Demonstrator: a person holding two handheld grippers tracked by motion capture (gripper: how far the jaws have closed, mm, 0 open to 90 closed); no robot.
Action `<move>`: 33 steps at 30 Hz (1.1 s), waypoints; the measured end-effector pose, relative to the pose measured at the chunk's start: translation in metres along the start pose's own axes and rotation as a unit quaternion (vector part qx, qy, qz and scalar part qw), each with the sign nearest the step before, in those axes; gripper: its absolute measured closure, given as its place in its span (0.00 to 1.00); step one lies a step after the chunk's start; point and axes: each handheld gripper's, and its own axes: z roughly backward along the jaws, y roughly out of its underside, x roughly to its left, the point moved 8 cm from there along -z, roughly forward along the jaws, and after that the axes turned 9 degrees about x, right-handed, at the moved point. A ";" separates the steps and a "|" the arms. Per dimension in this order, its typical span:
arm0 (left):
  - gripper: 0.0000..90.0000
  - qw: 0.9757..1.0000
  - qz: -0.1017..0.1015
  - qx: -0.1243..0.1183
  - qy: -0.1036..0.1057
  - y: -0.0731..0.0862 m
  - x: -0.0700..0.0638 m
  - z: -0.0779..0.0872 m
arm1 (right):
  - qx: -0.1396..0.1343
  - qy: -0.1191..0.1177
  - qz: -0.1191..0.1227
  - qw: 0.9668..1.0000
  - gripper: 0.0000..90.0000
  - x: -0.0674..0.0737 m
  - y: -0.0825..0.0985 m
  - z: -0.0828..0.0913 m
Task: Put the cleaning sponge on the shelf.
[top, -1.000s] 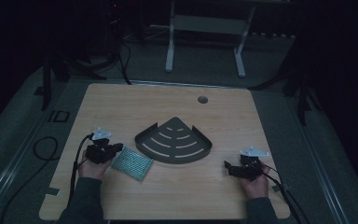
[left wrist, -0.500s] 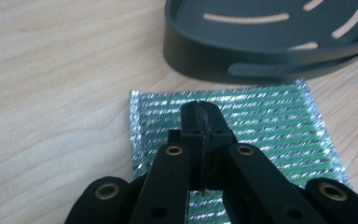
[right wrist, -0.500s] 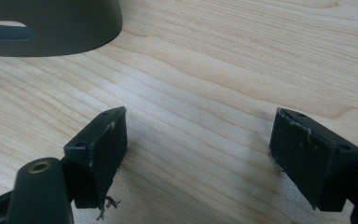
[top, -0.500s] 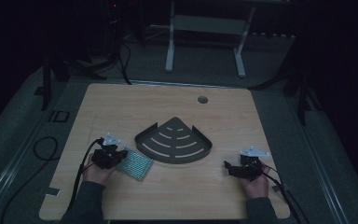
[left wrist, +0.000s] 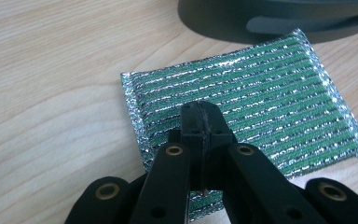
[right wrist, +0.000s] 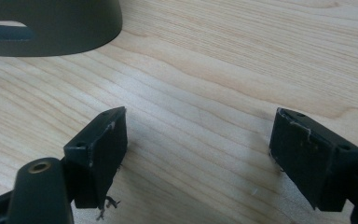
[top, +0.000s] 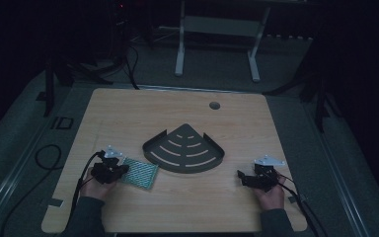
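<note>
- Left gripper view: the left claw has its jaws pressed together over the near edge of the green-and-silver pad. Whether a fold of the pad's edge is pinched between the tips is hard to tell, since the jaws hide that spot; I judge it likely a grip on the edge.
- The pad lies flat on the worktop, just beside the dark fan-shaped rack and apparently touching its near rim in the left gripper view.
- High view: the left claw sits at the pad's left end; the pad is outside the rack, at its left front.
- Right claw: jaws spread wide with nothing between them, resting low over bare worktop, well apart from the pad, with the rack's corner ahead.
- Progress, as I judge it: the grasp is at most just made. The pad is not yet lifted, and any move onto or against the rack is all left to do.
</note>
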 end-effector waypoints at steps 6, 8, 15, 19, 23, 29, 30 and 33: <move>1.00 1.000 0.009 0.006 -0.008 0.013 0.006 0.008 | 0.000 0.000 0.000 1.000 0.21 0.000 0.000 0.000; 1.00 1.000 0.009 0.006 -0.008 0.013 0.006 0.008 | 0.001 0.000 0.000 1.000 0.21 0.000 0.000 0.000; 0.97 1.000 0.027 0.011 -0.008 0.030 0.007 0.018 | 0.001 0.000 0.000 1.000 0.21 0.000 0.000 0.000; 0.95 1.000 0.022 0.017 -0.004 0.034 0.000 0.020 | 0.000 0.000 0.000 1.000 0.21 0.000 0.000 0.000; 0.95 1.000 0.016 0.022 0.001 0.036 -0.006 0.021 | 0.000 0.000 -0.001 1.000 0.21 0.000 0.000 0.000; 0.89 1.000 0.014 0.022 0.016 0.032 -0.009 0.020 | 0.000 0.000 -0.001 1.000 0.21 0.000 0.000 0.000; 0.88 1.000 0.010 0.024 0.016 0.030 -0.010 0.019 | 0.000 0.000 0.000 1.000 0.21 0.000 0.000 0.000; 0.85 1.000 -0.004 0.025 0.013 0.022 -0.011 0.018 | 0.000 0.000 0.000 1.000 0.21 0.000 0.000 0.000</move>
